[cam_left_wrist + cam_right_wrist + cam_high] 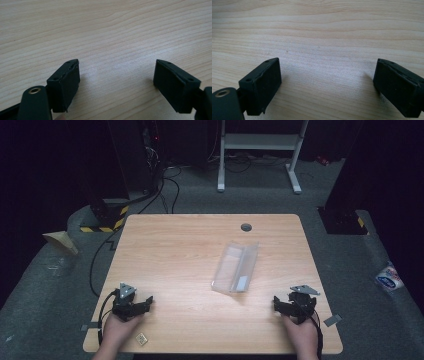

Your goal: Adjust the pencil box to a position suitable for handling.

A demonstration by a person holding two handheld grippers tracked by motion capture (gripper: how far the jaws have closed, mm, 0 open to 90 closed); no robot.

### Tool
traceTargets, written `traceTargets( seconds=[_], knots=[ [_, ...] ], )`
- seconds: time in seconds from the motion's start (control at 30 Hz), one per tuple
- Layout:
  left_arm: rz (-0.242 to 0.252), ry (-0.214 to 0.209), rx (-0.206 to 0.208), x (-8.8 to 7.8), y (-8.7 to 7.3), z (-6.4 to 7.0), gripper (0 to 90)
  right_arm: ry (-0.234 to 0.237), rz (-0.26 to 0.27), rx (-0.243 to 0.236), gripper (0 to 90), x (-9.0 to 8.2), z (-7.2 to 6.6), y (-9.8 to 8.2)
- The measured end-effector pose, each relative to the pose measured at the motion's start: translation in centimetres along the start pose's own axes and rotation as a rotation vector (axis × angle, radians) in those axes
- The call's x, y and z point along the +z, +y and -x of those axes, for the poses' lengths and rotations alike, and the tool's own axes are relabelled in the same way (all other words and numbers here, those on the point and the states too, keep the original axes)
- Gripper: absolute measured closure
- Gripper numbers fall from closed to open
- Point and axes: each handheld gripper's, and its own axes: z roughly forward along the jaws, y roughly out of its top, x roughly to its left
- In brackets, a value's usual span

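Nothing looks begun: the clear, oblong plastic case (235,267) lies untouched at the table's (175,250) centre-right. The left gripper (145,302) and right gripper (278,304) rest near, jaws apart, empty.

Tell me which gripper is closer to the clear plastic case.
The right gripper: it rests just below and to the right of the clear plastic case, while the left gripper sits across the table.

Clear case (236,266) mid-table (175,250), left tongs (145,303) and right tongs (278,304) at near corners, well apart
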Motion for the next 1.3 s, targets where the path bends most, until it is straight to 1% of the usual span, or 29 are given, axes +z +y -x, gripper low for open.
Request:
traceTargets(
  seconds=[0.13,0.17,0.5,0.53,0.6,0.63,0.77,0.87,0.93,0.97,1.0,1.07,1.1,1.13,1.17,1.2,1.23,1.27,1.3],
  knots=[
    [0.000,-0.007,0.002,0.0,0.0,0.0,20.5,0.006,-0.001,-0.007,7.7,-0.1,-0.1,-0.1],
    [0.000,-0.007,0.010,0.1,0.0,-0.1,20.5,0.007,-0.004,0.000,7.7,-0.2,-0.1,-0.1],
    [-0.002,-0.007,0.017,0.1,0.1,-0.1,19.9,0.006,-0.003,-0.001,7.8,-0.2,-0.1,-0.1],
    [-0.004,-0.010,0.010,0.1,0.1,0.0,19.9,0.012,-0.001,-0.011,7.7,-0.1,-0.1,-0.1],
    [-0.002,-0.011,0.010,0.1,0.1,0.0,19.9,0.018,-0.002,-0.016,7.7,-0.1,-0.3,-0.1],
    [-0.002,-0.010,0.010,0.1,0.1,0.0,19.9,0.024,0.001,-0.028,7.8,-0.1,-0.4,-0.1],
    [-0.002,-0.011,0.010,0.1,0.1,0.0,19.8,0.026,0.001,-0.032,8.1,-0.1,-0.5,-0.1],
    [-0.002,-0.013,0.012,0.1,0.1,0.0,19.7,0.025,0.004,-0.032,10.1,-0.1,-0.5,-0.1],
    [-0.002,-0.014,0.013,0.1,0.1,0.0,19.5,0.024,0.009,-0.027,14.6,-0.3,-0.5,-0.1],
    [-0.002,-0.015,0.012,0.2,0.1,0.0,19.4,0.023,0.012,-0.030,15.5,-0.3,-0.6,-0.1],
    [-0.003,-0.015,0.015,0.1,0.1,0.0,19.2,0.027,0.020,-0.047,15.6,-0.4,-0.8,-0.1],
    [-0.003,-0.013,0.014,0.2,0.1,0.0,18.7,0.037,0.051,-0.064,16.3,-0.7,-1.6,0.0],
    [-0.003,-0.013,0.014,0.2,0.1,0.0,18.6,0.037,0.055,-0.064,16.8,-0.8,-1.9,0.1],
    [-0.003,-0.013,0.014,0.2,0.1,0.0,18.6,0.037,0.055,-0.064,16.8,-0.8,-1.9,0.1],
    [-0.003,-0.012,0.015,0.2,0.1,0.0,18.7,0.041,0.068,-0.075,17.6,-0.9,-2.4,0.2],
    [-0.003,-0.012,0.015,0.2,0.1,0.0,18.6,0.041,0.068,-0.075,17.6,-0.9,-2.4,0.2],
    [-0.006,-0.013,0.016,0.1,0.1,0.0,18.6,0.045,0.077,-0.073,18.8,-0.9,-2.9,0.4],
    [-0.006,-0.013,0.016,0.1,0.1,0.0,18.6,0.045,0.077,-0.073,18.8,-0.9,-2.9,0.4],
    [-0.006,-0.014,0.016,0.1,0.1,0.0,18.5,0.049,0.084,-0.079,19.4,-0.9,-3.5,0.7]
  ],
)
